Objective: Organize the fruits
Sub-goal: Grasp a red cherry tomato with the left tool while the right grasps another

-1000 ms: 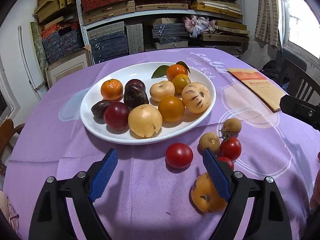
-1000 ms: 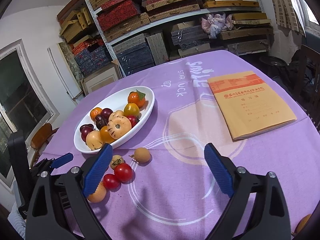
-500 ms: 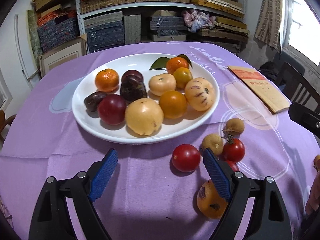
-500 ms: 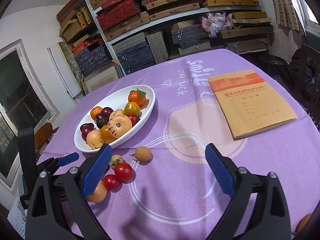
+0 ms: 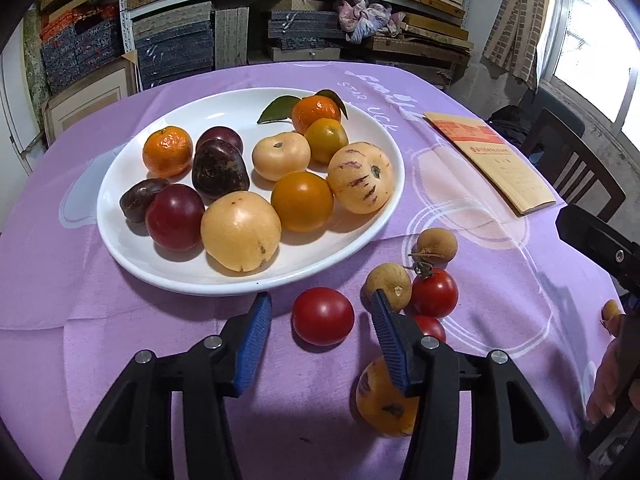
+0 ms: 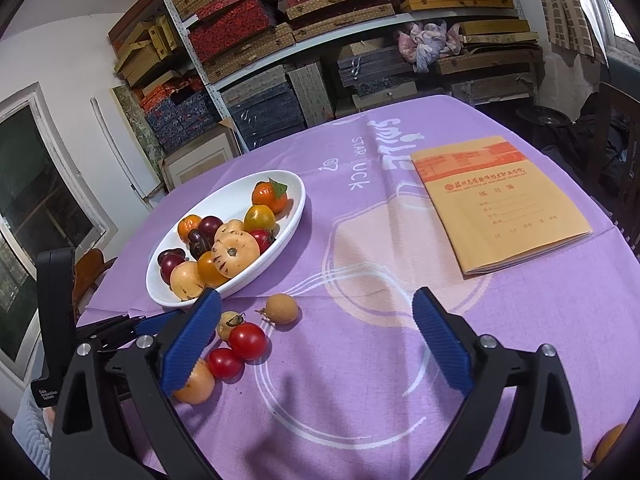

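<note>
A white plate holds several fruits: tangerines, plums, yellow and orange ones. In front of it on the purple cloth lie a red tomato, two longans, a stemmed tomato, a smaller tomato and a yellow-orange fruit. My left gripper straddles the red tomato; its jaws are closing, with a small gap on each side of it. My right gripper stands wide open over bare cloth, right of the loose fruits and the plate.
A tan notebook lies at the right of the table. A dark chair stands past the table's right edge, and shelves of boxes fill the back wall. One more longan lies by a person's hand.
The left jaws have narrowed from wide open to close around the red tomato, and the left gripper has tipped down a little. The right gripper has not moved.
</note>
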The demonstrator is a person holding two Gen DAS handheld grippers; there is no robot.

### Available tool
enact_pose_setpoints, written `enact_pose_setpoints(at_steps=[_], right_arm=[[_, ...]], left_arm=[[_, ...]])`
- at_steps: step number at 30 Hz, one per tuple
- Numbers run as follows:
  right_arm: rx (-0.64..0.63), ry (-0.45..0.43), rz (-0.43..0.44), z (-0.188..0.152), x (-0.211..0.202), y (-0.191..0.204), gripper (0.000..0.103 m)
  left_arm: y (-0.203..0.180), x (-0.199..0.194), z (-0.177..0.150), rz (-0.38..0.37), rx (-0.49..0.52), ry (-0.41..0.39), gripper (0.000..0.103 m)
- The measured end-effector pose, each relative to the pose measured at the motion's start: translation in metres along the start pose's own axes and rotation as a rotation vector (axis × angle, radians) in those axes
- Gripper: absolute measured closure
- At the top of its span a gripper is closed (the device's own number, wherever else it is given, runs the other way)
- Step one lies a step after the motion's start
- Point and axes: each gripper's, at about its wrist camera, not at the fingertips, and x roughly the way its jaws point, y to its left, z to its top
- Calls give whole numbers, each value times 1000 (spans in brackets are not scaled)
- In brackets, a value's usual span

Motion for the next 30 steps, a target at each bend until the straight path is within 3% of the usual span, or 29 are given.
enact_pose_setpoints(at_steps=[7,12,14,20,22,26,30], right_arm=[[7,5,3,0,0,0,9],[3,15,-2,-3,3,2,8],[8,15,-3,-3,3,1,8],[29,22,-5,-2,4,-3,8],[32,24,-5,-2,4,-3,8],[30,22,-5,-2,4,-3,8],[27,26,-6,-2,5,-3,8]], left_arm=[[3,-3,4,28,68,58,49],[15,16,16,-37,-10,207,52],[8,20,19,0,24,205,52],[1,19,17,3,2,175,57],[2,18,16,7,-11,167,71],[-2,10,8,76,15,84,70],[-3,0,0,97,5,41,70]])
